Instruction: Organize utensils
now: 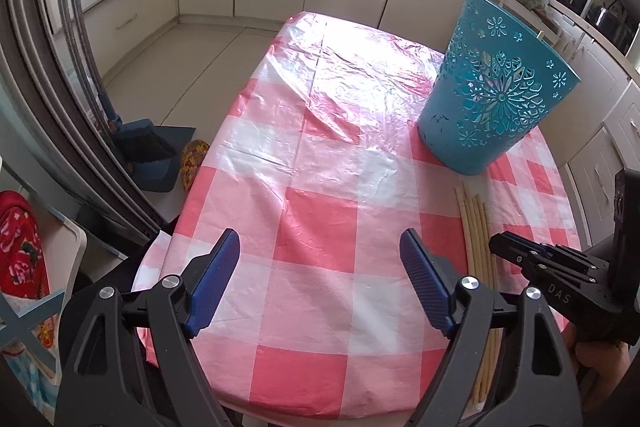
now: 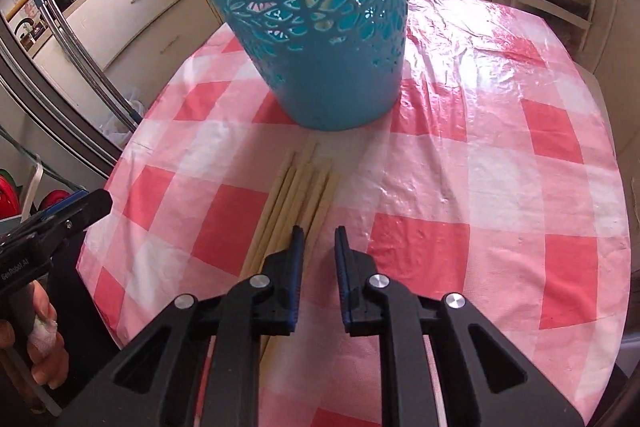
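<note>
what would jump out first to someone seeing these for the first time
The teal cutout basket stands upright at the far side of the table, vivid against the pink-and-white checked tablecloth. In front of it lies a bundle of pale wooden chopsticks, pointing toward it. The right gripper hovers over their near ends, narrowly open; the left gripper is wide open.

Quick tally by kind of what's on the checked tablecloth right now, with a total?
Chopsticks: about 6, lying bundled side by side; exact count is hard to tell where they overlap.
Teal cut-out basket: 1, upright beyond the chopstick tips.
Total: about 7 things on the tablecloth.
</note>
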The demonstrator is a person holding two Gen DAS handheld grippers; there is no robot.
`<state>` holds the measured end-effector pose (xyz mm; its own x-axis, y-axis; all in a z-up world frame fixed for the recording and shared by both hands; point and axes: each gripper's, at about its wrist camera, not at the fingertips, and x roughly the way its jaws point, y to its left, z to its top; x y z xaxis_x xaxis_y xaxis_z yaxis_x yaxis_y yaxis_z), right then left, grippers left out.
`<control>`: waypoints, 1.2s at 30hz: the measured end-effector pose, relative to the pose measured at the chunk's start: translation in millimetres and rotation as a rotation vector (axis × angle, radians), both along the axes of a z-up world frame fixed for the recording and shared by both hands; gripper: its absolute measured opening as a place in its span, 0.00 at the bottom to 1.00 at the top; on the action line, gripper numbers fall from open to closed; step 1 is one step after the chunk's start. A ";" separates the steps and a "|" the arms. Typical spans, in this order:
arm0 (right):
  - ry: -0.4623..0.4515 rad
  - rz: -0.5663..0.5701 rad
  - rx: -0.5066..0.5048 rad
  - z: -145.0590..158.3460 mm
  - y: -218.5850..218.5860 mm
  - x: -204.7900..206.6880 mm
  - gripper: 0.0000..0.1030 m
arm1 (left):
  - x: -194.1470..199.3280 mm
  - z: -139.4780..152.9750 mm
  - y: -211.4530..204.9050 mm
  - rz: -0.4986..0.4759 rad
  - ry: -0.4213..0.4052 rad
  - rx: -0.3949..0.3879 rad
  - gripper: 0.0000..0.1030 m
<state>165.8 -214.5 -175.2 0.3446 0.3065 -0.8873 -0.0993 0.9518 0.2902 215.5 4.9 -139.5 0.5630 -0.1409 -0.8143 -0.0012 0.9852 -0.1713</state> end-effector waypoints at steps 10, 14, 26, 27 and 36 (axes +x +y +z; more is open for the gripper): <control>-0.013 0.060 -0.119 -3.3 16.7 0.7 0.05 | -3.9 0.6 1.4 -0.003 -0.002 -0.005 0.76; -0.025 -0.015 0.025 18.3 -12.9 -4.9 0.05 | -5.1 0.2 3.1 -0.002 0.000 0.001 0.76; -0.400 -0.090 0.301 178.4 -53.6 35.8 0.05 | -8.9 1.8 -7.1 -0.027 -0.001 0.004 0.76; -0.452 -0.095 0.297 190.9 -50.5 44.1 0.05 | -9.4 2.1 -8.3 -0.030 -0.001 0.005 0.76; -0.739 -0.198 0.137 200.4 -22.0 104.4 0.05 | -7.9 0.9 -10.5 -0.047 0.018 0.001 0.76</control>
